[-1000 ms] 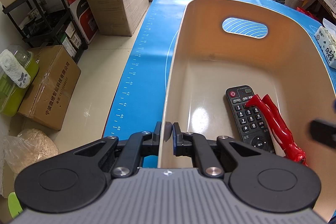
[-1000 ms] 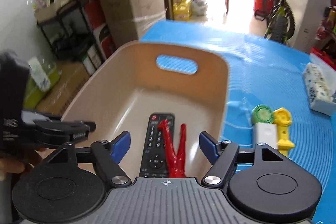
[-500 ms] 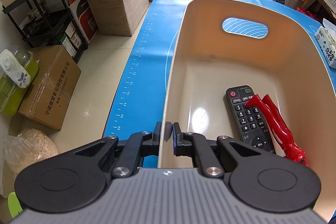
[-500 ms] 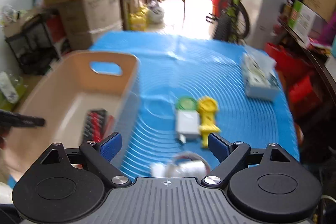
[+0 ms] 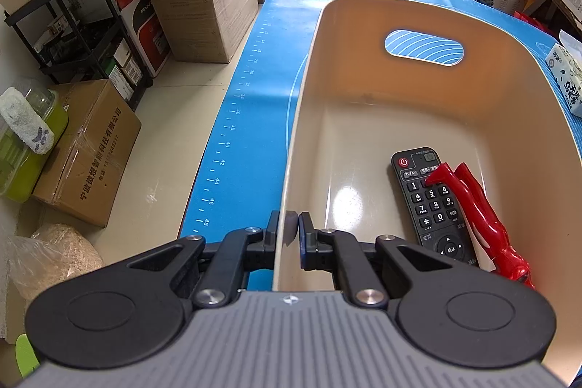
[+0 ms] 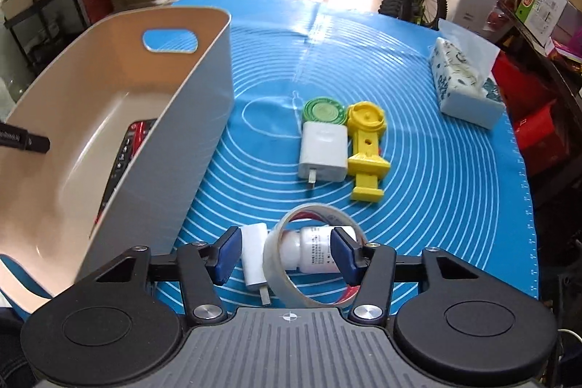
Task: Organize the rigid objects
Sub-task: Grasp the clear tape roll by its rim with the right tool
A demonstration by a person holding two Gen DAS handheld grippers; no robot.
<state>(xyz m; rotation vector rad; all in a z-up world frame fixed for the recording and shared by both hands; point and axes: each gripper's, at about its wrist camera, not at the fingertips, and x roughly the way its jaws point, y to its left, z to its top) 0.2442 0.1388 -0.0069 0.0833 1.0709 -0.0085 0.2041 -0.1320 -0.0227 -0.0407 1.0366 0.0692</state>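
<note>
Tape roll (image 6: 311, 255) stands on edge on the blue surface (image 6: 436, 170), between the right claw (image 6: 287, 255) pads, whose jaws have just been closing, beside a white bottle (image 6: 320, 251). Left claw (image 5: 293, 231) grips the bin (image 5: 363, 24) wall.

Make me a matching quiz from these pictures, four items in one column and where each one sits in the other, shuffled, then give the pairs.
Items
1. remote control
2. roll of clear tape
3. tissue pack
4. left hand-held gripper

Places
A. far right part of the blue mat
B. clamped on the near rim of the beige bin
C. inside the bin, beside the red clip
D. between the fingers of the right hand-held gripper, with a white bottle

Pairs: 1-C, 2-D, 3-A, 4-B
</note>
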